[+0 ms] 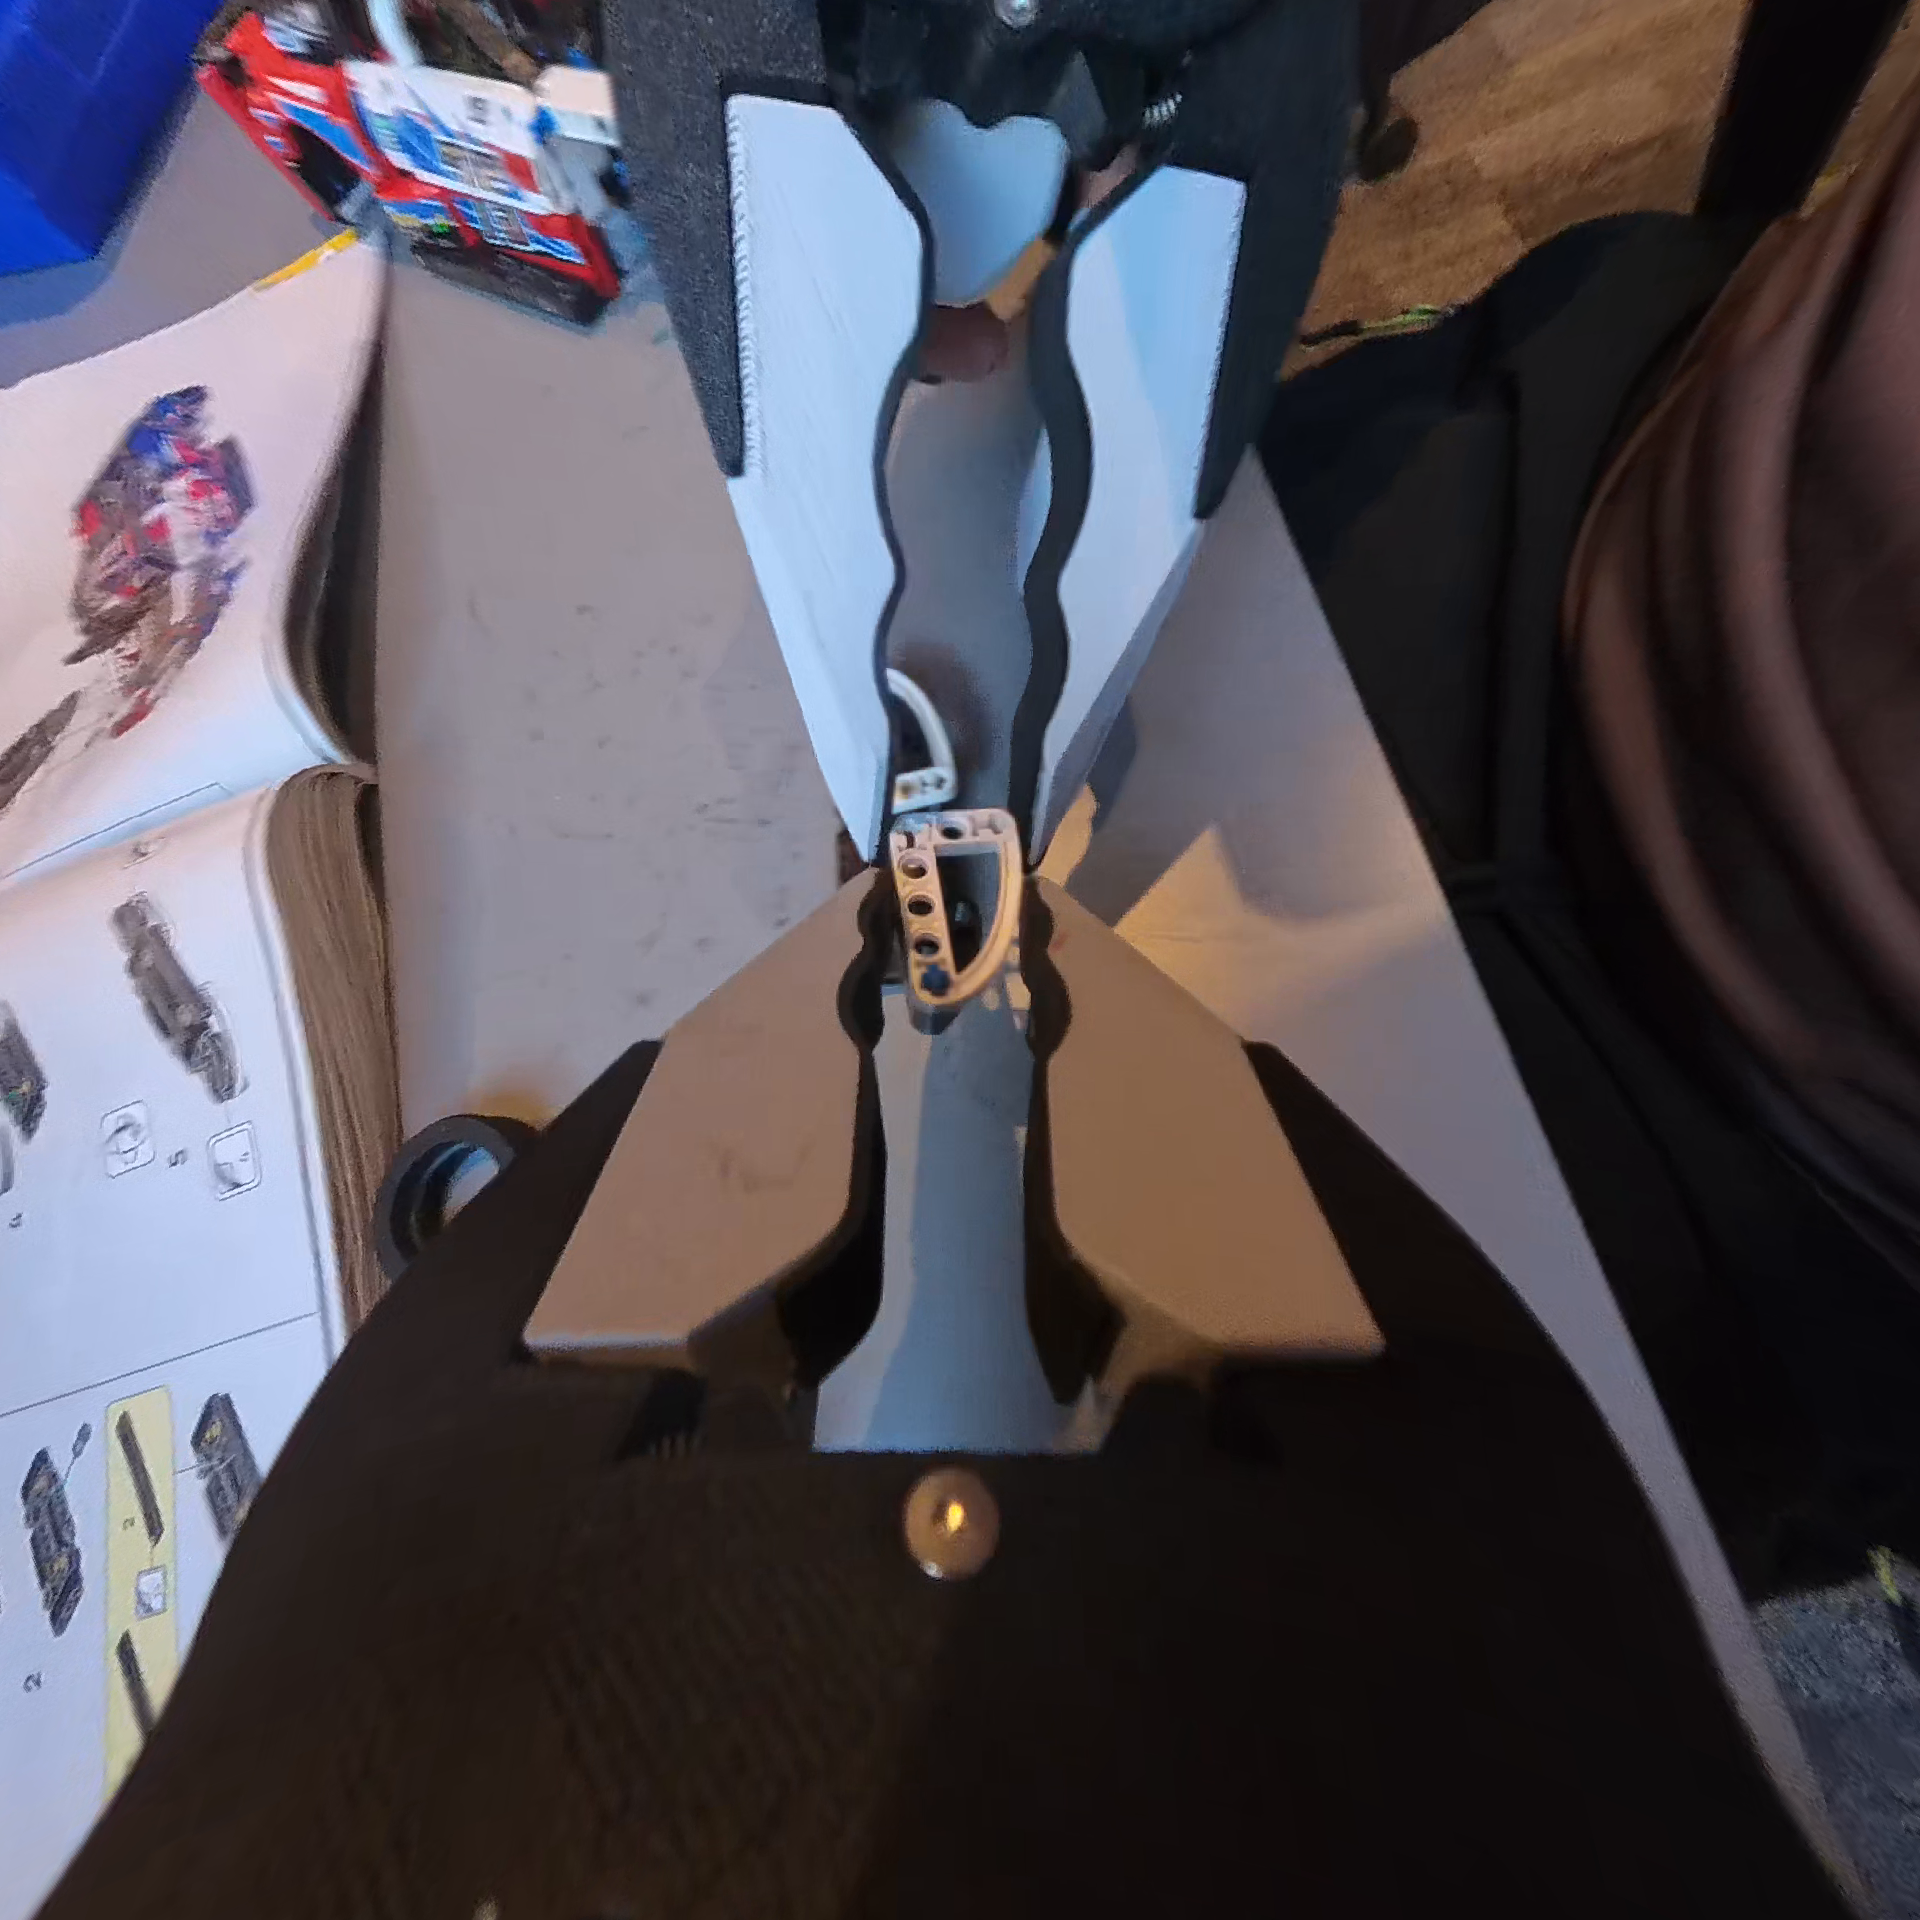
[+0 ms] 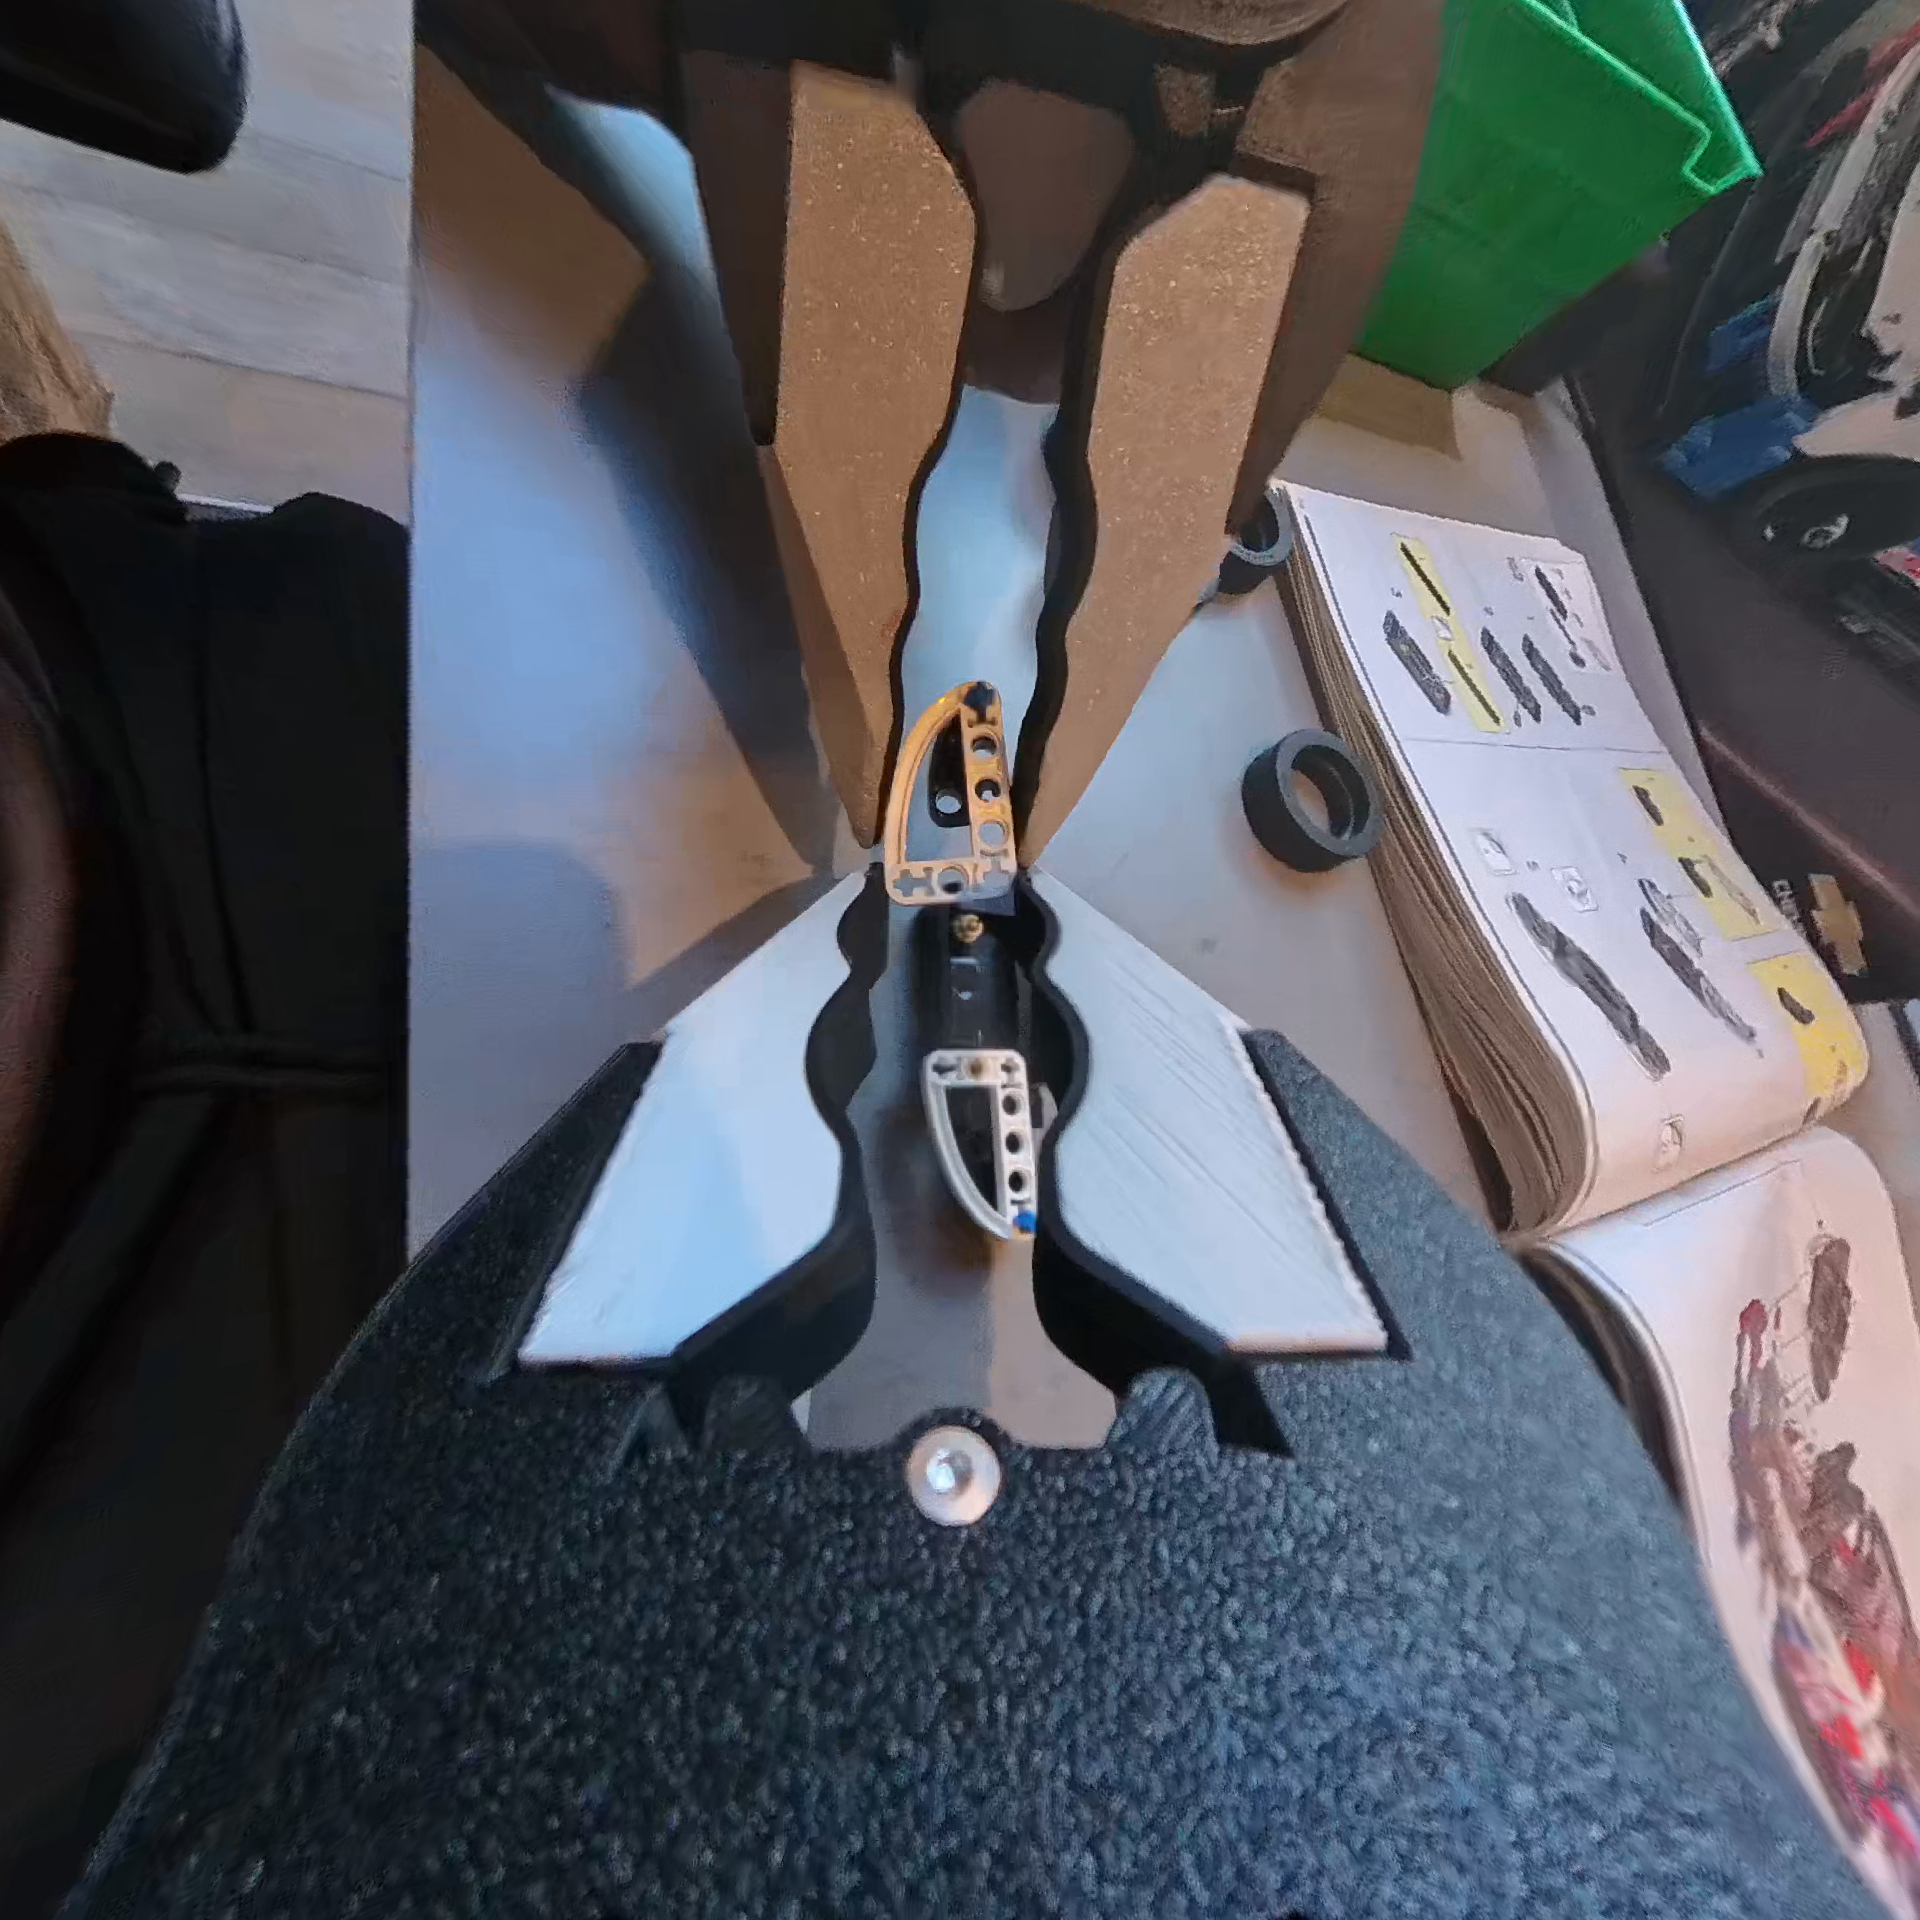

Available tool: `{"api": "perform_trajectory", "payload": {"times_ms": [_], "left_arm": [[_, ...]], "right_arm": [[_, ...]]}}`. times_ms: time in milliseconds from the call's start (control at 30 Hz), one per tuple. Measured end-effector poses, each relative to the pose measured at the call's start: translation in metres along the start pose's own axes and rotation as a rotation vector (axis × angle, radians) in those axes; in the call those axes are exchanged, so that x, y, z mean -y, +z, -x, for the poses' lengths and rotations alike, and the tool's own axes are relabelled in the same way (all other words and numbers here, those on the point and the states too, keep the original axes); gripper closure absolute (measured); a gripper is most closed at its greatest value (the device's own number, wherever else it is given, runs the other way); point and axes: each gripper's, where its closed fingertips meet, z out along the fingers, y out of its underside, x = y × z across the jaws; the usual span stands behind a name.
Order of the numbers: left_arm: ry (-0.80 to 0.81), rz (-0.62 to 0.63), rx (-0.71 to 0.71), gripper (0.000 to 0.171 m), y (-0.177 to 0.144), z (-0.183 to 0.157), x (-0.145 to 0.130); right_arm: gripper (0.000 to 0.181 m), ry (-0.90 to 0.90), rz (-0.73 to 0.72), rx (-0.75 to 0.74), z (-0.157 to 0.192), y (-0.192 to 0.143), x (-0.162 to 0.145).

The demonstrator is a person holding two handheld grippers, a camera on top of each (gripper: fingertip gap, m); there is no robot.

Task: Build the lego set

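Both tools carry pale, faceted wedge fingers with wavy black rubber inner edges, seated in black grainy-textured housings, and the two meet tip to tip above a smooth grey table (image 1: 582, 644). The lego assembly (image 2: 961, 977) is a slim black beam with a light grey, quarter-ellipse panel (image 2: 951, 800) at one end and a second matching panel (image 2: 992, 1138) at the other; each panel has a row of round pin holes along its straight side. The left gripper (image 1: 951, 935) is closed narrowly, pinching the first panel at its tips. The right gripper (image 2: 951, 904) is likewise closed to a slit on the black beam, the second panel lying between its fingers toward 6 o'clock. In the right wrist view, a black rubber tyre (image 2: 1311, 798) lies at 3 o'clock beside a thick open instruction booklet (image 2: 1558, 852).
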Motion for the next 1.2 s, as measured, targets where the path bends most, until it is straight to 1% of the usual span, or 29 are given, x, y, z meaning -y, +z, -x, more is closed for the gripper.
{"api": "perform_trajectory", "payload": {"times_ms": [67, 133, 233, 433, 600, 767, 867, 967, 1200], "left_arm": [[0.004, -0.01, 0.069, 0.147, 0.001, 0.009, -0.002], [0.031, -0.004, 0.105, 0.145, 0.004, 0.009, -0.006], [0.083, 0.008, 0.16, 0.15, 0.006, 0.012, -0.011], [0.05, -0.008, 0.101, 0.15, 0.009, 0.01, -0.02], [0.034, -0.015, 0.083, 0.151, 0.011, 0.013, -0.025], [-0.017, -0.035, 0.043, 0.145, 0.008, 0.011, -0.027], [-0.024, -0.052, 0.031, 0.153, 0.008, 0.011, -0.023], [-0.03, -0.019, 0.038, 0.153, 0.012, 0.012, -0.027], [-0.079, -0.023, 0.004, 0.153, 0.013, 0.012, -0.026]], "right_arm": [[0.157, 0.077, 0.008, 0.011, -0.005, 0.001, -0.004], [0.158, 0.133, 0.009, 0.03, -0.007, 0.001, -0.005], [0.158, 0.174, 0.033, 0.068, -0.004, 0.004, -0.008], [0.158, 0.191, 0.074, 0.121, -0.003, 0.015, -0.013], [0.158, 0.177, 0.113, 0.138, -0.005, 0.02, -0.017], [0.158, 0.176, 0.136, 0.16, -0.003, 0.024, -0.023], [0.158, 0.186, 0.133, 0.162, -0.003, 0.025, -0.026], [0.158, 0.192, 0.134, 0.16, -0.004, 0.024, -0.027], [0.158, 0.221, 0.11, 0.162, -0.004, 0.024, -0.027]]}}
